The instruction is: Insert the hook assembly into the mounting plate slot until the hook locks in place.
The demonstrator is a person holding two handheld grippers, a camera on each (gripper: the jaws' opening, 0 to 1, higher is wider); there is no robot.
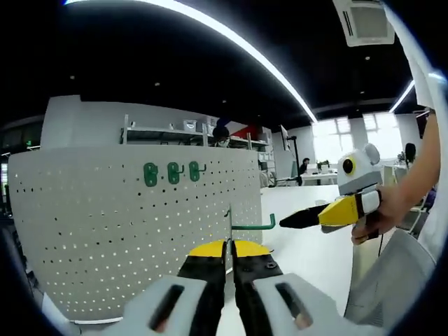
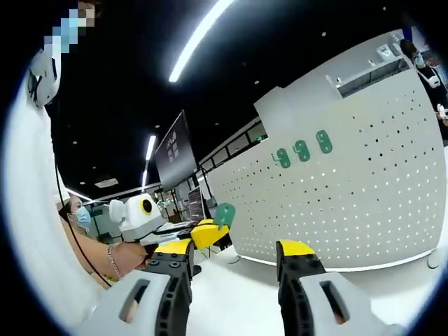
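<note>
Left gripper [image 1: 229, 246]: yellow-tipped jaws pressed together on the thin upright back of a green hook [image 1: 252, 225], whose arm runs out to the right of the jaw tips and ends in an upturned tip. The hook is held close in front of the white pegboard [image 1: 105, 238], the upright perforated mounting panel that stands on the white table [image 1: 308, 252]; whether the hook touches the board cannot be told. Three green hook mounts [image 1: 172, 173] sit side by side in a row high on the board. In the left gripper view, the right gripper [image 1: 297, 220] enters from the right, held in a person's hand [image 1: 381, 217], its dark tips pointing toward the hook but apart from it. Right gripper, own view [image 2: 234, 252]: jaws spread wide, nothing between them. Beyond them the left gripper [image 2: 210, 229] appears with the green hook [image 2: 225, 214] at its tip, just beside the near edge of the pegboard [image 2: 364, 203]. The three green mounts [image 2: 302, 150] show on the board's upper part.
</note>
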